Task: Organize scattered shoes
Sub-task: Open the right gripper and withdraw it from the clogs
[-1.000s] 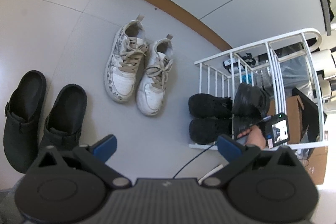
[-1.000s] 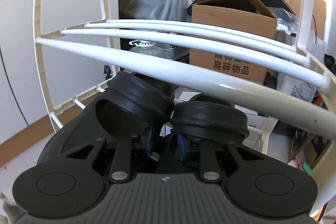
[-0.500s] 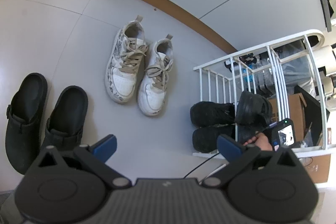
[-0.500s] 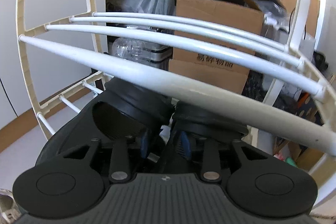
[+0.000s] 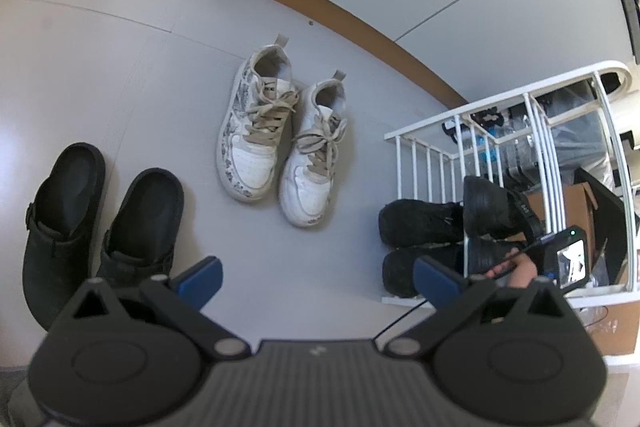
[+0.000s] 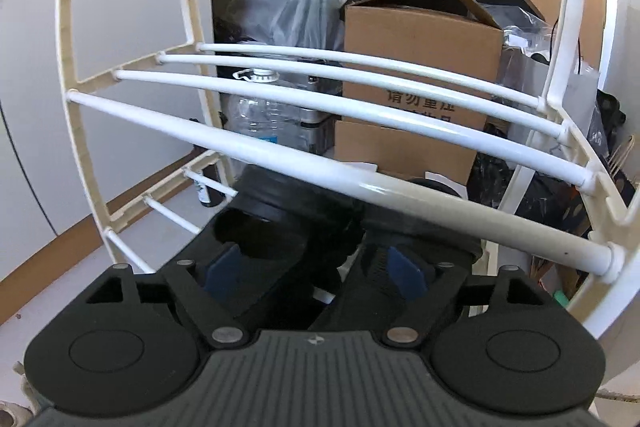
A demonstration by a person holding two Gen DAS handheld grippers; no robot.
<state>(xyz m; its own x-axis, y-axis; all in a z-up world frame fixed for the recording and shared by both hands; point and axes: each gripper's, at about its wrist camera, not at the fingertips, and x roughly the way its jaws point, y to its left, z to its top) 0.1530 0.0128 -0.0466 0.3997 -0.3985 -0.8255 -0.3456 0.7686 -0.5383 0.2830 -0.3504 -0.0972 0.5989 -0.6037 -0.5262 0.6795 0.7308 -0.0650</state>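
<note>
Left wrist view: white tubular shoe rack (image 5: 500, 103), floor-standing, holding black shoes. Black rubber clogs (image 5: 100, 223), floor: light, flexible; grasp heel rim. Left gripper (image 5: 316, 277) wide, empty. Right gripper (image 6: 312, 265) opening, pads clear of black shoes (image 6: 280, 227).

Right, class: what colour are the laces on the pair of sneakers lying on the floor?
Beige, on white sneakers with a grey print along the side; the left wrist view shows them best.

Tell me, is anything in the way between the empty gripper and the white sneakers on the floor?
Nothing visible is. Only bare floor lies between the open left gripper and the white sneakers. The black clogs sit off to the side.
</note>
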